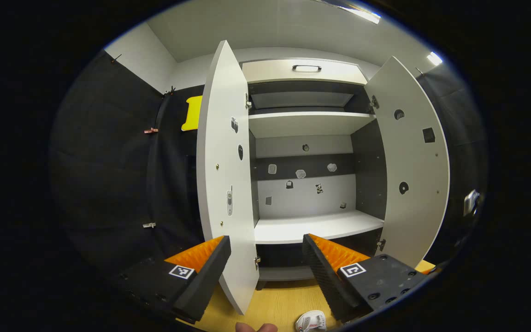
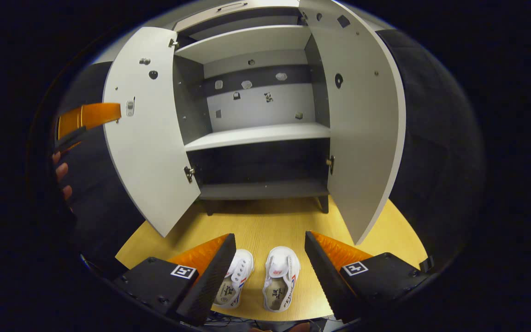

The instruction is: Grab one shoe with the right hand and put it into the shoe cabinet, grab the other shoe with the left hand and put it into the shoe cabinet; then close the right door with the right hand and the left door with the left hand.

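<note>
Two white shoes stand side by side on the wooden floor in the right gripper view, the left shoe (image 2: 237, 279) and the right shoe (image 2: 281, 276), toes toward the shoe cabinet. My right gripper (image 2: 270, 236) hangs open just above them, one finger on each side of the pair. Both cabinet doors, the left door (image 2: 145, 138) and the right door (image 2: 362, 115), stand wide open. Held higher up, my left gripper (image 1: 265, 240) is open and empty facing the middle shelf (image 1: 316, 226). A shoe toe (image 1: 311, 321) peeks in below it.
The white cabinet has an upper shelf (image 1: 309, 122), a dark bottom shelf (image 2: 261, 189) and a handled top panel (image 1: 306, 69). Small stickers dot its back wall. A hand (image 2: 60, 175) holds the left gripper (image 2: 102, 123) beside the left door. Black cloth walls flank the cabinet.
</note>
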Demonstrator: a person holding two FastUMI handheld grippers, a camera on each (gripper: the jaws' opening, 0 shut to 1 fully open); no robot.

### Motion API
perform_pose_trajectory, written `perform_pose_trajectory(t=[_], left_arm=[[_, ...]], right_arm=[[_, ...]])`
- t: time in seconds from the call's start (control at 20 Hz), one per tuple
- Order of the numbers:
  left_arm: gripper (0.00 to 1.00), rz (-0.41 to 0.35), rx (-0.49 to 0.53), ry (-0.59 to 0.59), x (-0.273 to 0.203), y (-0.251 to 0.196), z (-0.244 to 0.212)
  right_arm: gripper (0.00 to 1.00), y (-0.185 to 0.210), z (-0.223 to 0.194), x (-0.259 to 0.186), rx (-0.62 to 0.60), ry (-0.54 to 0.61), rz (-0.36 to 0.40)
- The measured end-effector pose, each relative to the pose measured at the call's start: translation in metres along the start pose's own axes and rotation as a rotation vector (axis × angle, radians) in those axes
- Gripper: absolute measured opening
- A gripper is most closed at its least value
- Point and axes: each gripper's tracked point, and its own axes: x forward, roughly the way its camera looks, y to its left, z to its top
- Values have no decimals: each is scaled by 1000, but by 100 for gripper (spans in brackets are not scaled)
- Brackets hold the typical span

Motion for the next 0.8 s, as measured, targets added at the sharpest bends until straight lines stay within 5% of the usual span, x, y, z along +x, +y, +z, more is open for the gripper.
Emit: perform_pose_trajectory(t=[0.15,0.25,0.3,0.35,0.45,0.5,0.6,0.7,0.75,0.8], left_arm=[[98,-1,11,38,-5,2,-19],[98,7,31,61,-9,5,-30],[98,11,42,72,-11,7,-35],[98,13,51,82,-13,9,-41],[98,15,52,102,-18,13,-48],[98,18,45,111,-18,15,-52],[98,30,29,126,-21,21,-60],[98,48,29,139,-23,27,-67],[98,54,33,143,-24,30,-70],[98,59,40,145,-25,32,-72]], right_arm=[[98,5,-61,15,9,115,13],[83,6,-92,24,23,167,12],[66,5,-106,30,28,183,4],[71,2,-118,38,34,192,-6],[55,-9,-139,54,22,199,-51],[36,-13,-151,62,21,205,-70],[42,-14,-170,76,58,228,-73],[31,-10,-182,89,74,230,-66],[39,-11,-184,95,68,220,-72],[30,-11,-186,101,67,213,-77]])
